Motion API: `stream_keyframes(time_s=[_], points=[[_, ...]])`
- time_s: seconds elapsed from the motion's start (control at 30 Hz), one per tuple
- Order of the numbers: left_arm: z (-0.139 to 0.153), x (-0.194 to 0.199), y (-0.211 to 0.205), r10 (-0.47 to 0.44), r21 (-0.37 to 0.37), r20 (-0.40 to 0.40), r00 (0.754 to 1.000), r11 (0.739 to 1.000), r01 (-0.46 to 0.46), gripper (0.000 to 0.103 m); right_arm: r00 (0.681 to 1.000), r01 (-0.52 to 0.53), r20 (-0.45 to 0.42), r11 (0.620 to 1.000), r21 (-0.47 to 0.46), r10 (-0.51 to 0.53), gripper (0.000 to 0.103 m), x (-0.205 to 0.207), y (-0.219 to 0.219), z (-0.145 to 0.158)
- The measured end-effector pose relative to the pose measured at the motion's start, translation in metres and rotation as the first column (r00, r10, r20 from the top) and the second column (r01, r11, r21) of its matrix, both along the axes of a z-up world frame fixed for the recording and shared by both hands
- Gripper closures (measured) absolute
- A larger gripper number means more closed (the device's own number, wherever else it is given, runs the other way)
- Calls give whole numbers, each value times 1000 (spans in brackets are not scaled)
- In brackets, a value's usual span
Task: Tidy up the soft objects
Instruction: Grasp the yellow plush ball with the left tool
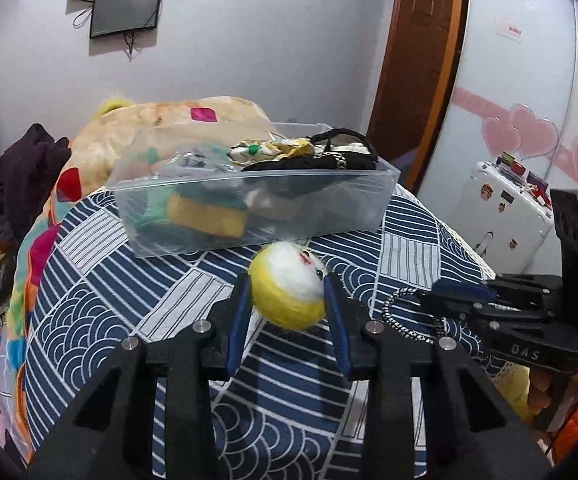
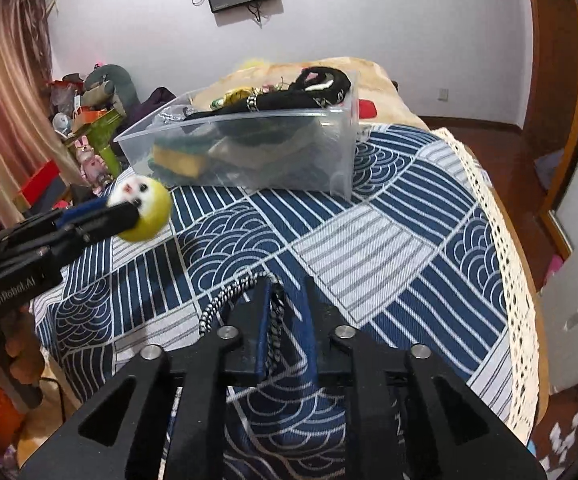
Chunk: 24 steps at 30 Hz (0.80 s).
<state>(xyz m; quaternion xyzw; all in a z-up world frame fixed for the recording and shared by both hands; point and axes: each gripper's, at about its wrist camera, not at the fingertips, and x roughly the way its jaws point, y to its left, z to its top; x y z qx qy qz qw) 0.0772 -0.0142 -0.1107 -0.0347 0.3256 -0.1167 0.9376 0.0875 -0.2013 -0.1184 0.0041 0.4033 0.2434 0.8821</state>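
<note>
My left gripper (image 1: 287, 292) is shut on a yellow and white felt ball with a face (image 1: 287, 286), held above the blue patterned bedspread (image 1: 129, 304); the ball also shows in the right wrist view (image 2: 145, 208). My right gripper (image 2: 285, 296) is closed around a black and white braided cord (image 2: 229, 294), which loops out to its left; the cord also shows in the left wrist view (image 1: 403, 312). A clear plastic bin (image 1: 249, 200) holding several soft items stands on the bed beyond both grippers, and also shows in the right wrist view (image 2: 249, 152).
A peach blanket (image 1: 177, 120) lies heaped behind the bin. Cluttered toys and bags (image 2: 89, 128) stand left of the bed. A white suitcase (image 1: 501, 216) and a wardrobe are at the right. The bed's lace edge (image 2: 505, 240) runs along the right.
</note>
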Motion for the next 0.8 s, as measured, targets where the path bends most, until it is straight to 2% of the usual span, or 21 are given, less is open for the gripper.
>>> stream_keyframes(time_s=[0.17, 0.27, 0.3, 0.33, 0.4, 0.7, 0.8], points=[[-2, -3, 9, 17, -7, -10, 1000, 1000, -17, 67, 1000, -21, -13, 999, -32, 21, 84, -9, 4, -4], [-3, -4, 10, 29, -5, -8, 1000, 1000, -29, 67, 999, -33, -32, 999, -17, 32, 84, -10, 4, -9], [-3, -4, 10, 32, -5, -7, 999, 999, -32, 67, 999, -31, -33, 999, -10, 31, 85, -10, 3, -10], [-2, -4, 11, 36, -8, -5, 999, 999, -36, 67, 999, -27, -28, 1000, -7, 27, 92, -10, 3, -9], [0, -3, 12, 43, -8, 1, 999, 999, -43, 67, 999, -27, -23, 1000, 4, 27, 94, -9, 3, -8], [24, 1, 22, 75, -5, 72, 995, 997, -75, 67, 998, -19, 67, 1000, 21, 18, 96, -7, 6, 16], [29, 0, 25, 88, -2, 92, 992, 996, -88, 67, 999, -2, 39, 1000, 16, 1, 95, -4, 6, 15]])
